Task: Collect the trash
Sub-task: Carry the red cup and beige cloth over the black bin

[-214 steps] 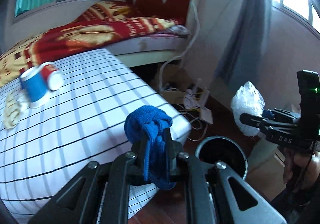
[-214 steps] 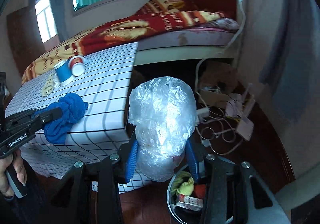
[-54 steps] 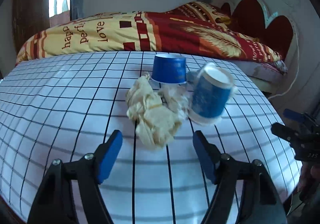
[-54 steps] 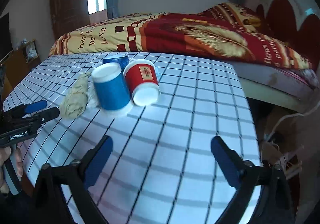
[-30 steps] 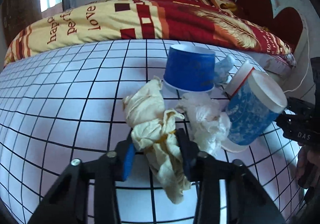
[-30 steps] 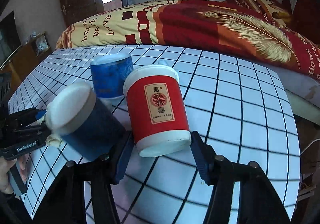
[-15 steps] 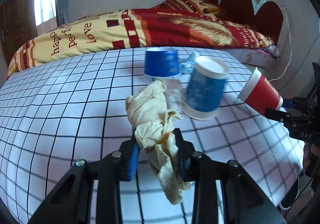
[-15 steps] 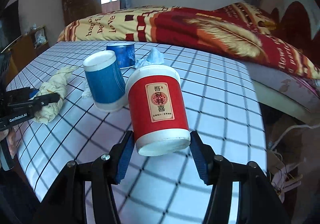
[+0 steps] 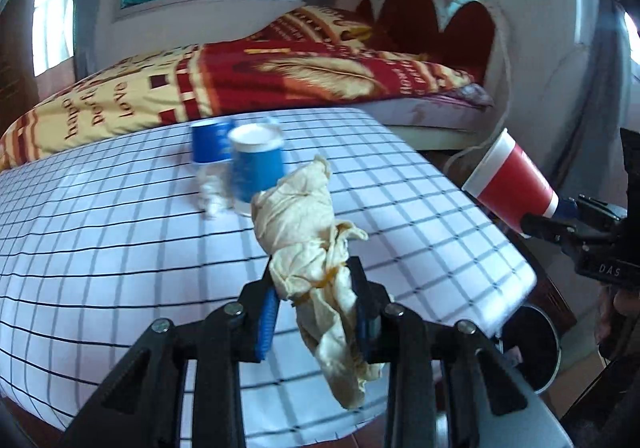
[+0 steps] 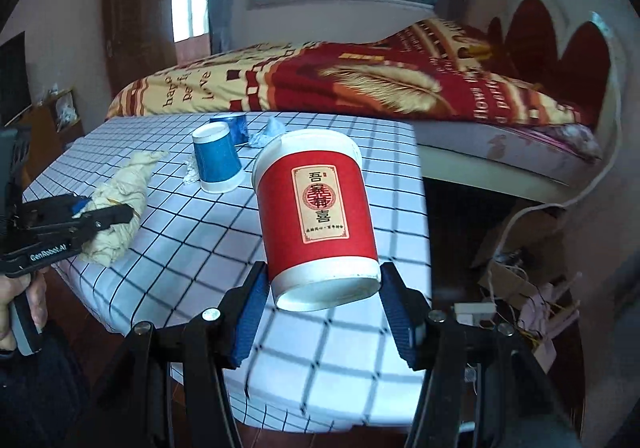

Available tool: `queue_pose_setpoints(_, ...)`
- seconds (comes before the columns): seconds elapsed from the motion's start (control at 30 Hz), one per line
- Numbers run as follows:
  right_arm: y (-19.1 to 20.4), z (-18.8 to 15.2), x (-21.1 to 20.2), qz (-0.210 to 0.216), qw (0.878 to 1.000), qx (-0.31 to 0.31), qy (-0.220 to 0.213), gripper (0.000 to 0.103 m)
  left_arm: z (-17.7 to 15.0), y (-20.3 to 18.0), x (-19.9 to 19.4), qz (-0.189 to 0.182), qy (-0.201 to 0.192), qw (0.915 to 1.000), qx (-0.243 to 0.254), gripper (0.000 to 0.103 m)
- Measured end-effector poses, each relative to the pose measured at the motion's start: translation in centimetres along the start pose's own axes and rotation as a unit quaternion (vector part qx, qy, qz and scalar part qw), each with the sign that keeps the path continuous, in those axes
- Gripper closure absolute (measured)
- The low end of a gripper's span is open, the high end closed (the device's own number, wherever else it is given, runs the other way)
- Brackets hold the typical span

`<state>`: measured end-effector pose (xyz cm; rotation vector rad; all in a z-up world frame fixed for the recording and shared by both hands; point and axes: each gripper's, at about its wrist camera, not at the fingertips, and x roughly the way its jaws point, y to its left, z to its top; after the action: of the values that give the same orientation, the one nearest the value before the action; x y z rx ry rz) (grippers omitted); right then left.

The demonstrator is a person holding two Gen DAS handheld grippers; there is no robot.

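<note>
My left gripper (image 9: 316,308) is shut on a crumpled yellowish paper wad (image 9: 308,232) and holds it above the checked table's near right part. It also shows in the right wrist view (image 10: 120,204). My right gripper (image 10: 324,308) is shut on a red paper cup (image 10: 316,216), held upside down above the table's right edge. The cup also shows in the left wrist view (image 9: 510,188). A dark round trash bin (image 9: 528,344) stands on the floor beyond the table corner, partly hidden.
Two blue paper cups (image 10: 218,164) (image 10: 236,128) stand upside down on the checked table (image 10: 192,240), with white tissue wads (image 10: 192,170) beside them. A bed with a red and yellow blanket (image 10: 360,84) lies behind. Cables and boxes (image 10: 520,280) clutter the floor at right.
Both grippers have lifted their loads and moved right, towards the table's right edge and the bin. The red cup has left the blue cups' side.
</note>
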<state>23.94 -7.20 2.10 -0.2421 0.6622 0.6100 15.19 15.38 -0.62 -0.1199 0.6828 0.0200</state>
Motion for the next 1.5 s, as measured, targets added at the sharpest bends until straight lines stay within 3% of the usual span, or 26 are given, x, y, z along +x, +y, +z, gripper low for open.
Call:
queue_pose_setpoints(0.3,-4.7,-5.0,-5.5,-0.051,0.998,0.045,-0.001,0.045,-0.2,-7.8,0.3,-0.063,0.006,0.9969,0.047,0.07)
queue_pose_setpoints(0.77,-13.1,-13.5,-12.5,-0.124,0.983,0.135,0.01,0.045,-1.6,-20.4,1.6,-0.152,0.032,0.9795,0.128,0.07)
queue_pose_setpoints(1.17,-16.8,-18.0,-14.9,-0.155,0.973,0.171,0.023,0.045,-3.6,-26.7,2.3,-0.191,0.059,0.9638,0.176,0.07)
queue_pose_setpoints(1.5,-18.5,-22.7,-15.5,-0.17,0.964,0.193,0.06,0.045,-6.5,-30.9,3.8,-0.225,0.098,0.9476,0.205,0.07)
